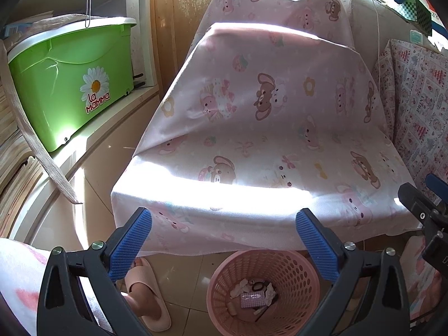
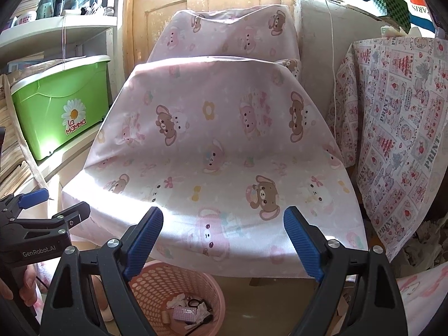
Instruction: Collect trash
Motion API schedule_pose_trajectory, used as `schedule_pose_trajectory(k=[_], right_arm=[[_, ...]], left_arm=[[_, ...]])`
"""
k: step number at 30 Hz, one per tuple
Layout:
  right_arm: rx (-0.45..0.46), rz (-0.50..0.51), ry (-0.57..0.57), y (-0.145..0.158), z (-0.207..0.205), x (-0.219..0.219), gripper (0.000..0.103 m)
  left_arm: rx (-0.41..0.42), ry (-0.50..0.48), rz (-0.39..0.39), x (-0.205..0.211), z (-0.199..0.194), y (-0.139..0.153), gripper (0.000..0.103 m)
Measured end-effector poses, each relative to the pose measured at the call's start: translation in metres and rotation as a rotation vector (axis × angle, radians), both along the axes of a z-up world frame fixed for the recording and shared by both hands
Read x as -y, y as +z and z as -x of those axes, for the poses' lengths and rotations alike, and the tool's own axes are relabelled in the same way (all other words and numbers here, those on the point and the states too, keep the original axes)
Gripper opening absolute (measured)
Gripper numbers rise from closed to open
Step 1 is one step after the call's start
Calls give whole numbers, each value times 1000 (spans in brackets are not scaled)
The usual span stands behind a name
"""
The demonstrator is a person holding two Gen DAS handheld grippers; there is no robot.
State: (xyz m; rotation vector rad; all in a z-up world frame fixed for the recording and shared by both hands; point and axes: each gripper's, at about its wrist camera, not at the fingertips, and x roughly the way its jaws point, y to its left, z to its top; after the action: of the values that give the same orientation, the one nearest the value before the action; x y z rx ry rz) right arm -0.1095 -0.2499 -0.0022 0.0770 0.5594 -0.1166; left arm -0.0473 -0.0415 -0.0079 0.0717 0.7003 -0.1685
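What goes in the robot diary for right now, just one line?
left claw: open, empty | right claw: open, empty | pink basket: on floor, holds trash | cloth-covered chair: bare

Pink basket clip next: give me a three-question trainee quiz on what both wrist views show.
1. True or false: the pink basket on the floor already holds trash.
2. Multiple choice: the left gripper and right gripper are A) both open and empty, B) both shut on paper, C) one open, one shut.
3. Fill in: the box on the shelf with a daisy sticker is ____.

Key: 1 true; 2 A; 3 green.
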Motion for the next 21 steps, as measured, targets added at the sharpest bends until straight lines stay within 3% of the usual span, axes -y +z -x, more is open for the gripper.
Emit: schedule_pose_trajectory(k=[21], right_arm=[[15,26,11,4,-2,-6,89]], left_arm=[[16,10,20,-6,0,6,102]])
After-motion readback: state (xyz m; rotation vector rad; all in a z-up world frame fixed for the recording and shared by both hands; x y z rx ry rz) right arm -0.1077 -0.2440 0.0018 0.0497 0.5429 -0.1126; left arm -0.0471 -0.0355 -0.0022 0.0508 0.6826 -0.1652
